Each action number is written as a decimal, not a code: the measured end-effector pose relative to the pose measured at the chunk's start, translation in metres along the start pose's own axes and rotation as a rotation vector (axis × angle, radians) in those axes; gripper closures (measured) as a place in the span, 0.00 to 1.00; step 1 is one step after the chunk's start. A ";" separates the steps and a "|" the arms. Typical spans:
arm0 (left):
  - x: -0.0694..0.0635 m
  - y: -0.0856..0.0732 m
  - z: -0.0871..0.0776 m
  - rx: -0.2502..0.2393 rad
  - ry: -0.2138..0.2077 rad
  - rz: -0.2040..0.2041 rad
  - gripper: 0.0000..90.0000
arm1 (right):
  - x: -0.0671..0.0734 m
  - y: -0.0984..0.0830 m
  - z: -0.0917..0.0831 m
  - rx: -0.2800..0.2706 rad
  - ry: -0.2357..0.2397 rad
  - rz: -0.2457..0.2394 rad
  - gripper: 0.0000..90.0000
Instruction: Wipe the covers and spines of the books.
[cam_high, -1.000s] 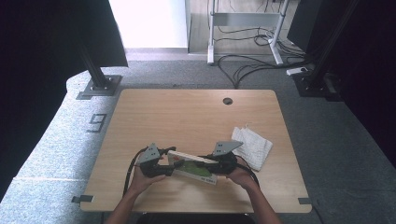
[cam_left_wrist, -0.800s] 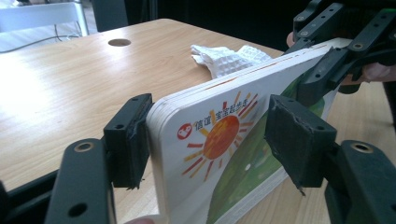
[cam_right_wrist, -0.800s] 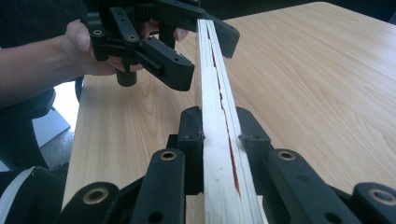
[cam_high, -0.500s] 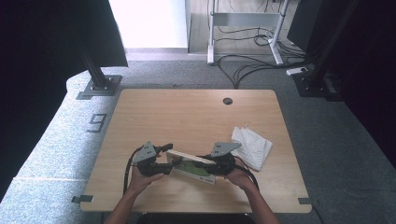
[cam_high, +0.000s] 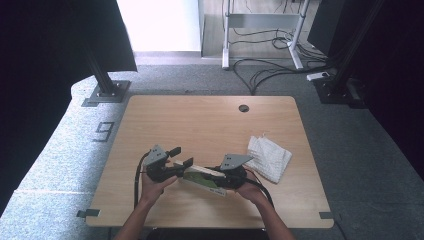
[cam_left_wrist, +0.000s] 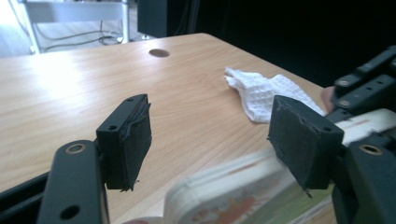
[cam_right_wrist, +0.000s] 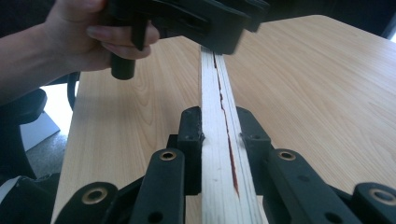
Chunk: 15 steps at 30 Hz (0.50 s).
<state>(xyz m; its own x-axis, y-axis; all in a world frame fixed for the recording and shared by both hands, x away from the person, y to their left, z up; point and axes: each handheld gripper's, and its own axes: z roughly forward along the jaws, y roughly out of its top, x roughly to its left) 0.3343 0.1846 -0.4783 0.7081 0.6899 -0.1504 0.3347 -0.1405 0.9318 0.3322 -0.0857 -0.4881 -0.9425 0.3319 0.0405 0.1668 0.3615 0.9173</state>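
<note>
Gripper on our right (cam_right_wrist: 219, 140) is clamped on the thin, pale board book with green printed cover (cam_high: 205, 178); in the right gripper view its two black jaws press both faces of the book's edge, low in the middle of the frame. Our left gripper (cam_left_wrist: 215, 140) stands open: in the left gripper view the pads (cam_left_wrist: 135, 140) are apart, and the book's rounded corner (cam_left_wrist: 224, 191) lies low between them without being pressed. Its jaws have just been opening over the last second, then eased back a touch.

Against the earlier high views little differs: both hands sit in the same spot at the lower middle of the frame, and the book bridges the two grippers just as it did, held above the light wooden counter (cam_high: 210, 125). The white waffle-weave cloth (cam_high: 270, 157) lies where it lay, right of centre.

Our left hand (cam_high: 155, 182) wraps its gripper's handle, forearm entering from the bottom edge, gripper pointing toward the frame's right. Our right hand (cam_high: 247, 189) mirrors it, gripper pointing left.
</note>
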 end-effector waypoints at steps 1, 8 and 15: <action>0.000 0.000 0.000 -0.001 -0.003 -0.003 0.34 | 0.000 0.000 0.001 -0.001 0.002 0.000 0.82; 0.000 -0.002 0.001 -0.017 0.003 -0.012 0.34 | -0.002 -0.004 -0.005 -0.016 -0.046 0.039 0.54; 0.000 -0.004 0.001 -0.027 -0.002 0.002 0.37 | 0.000 -0.007 -0.010 -0.013 -0.041 0.032 0.75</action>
<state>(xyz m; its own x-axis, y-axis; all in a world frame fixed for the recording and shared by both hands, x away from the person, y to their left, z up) 0.3332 0.1844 -0.4818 0.7099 0.6884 -0.1488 0.3163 -0.1228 0.9407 0.3276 -0.0973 -0.4908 -0.9239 0.3788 0.0541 0.1929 0.3388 0.9209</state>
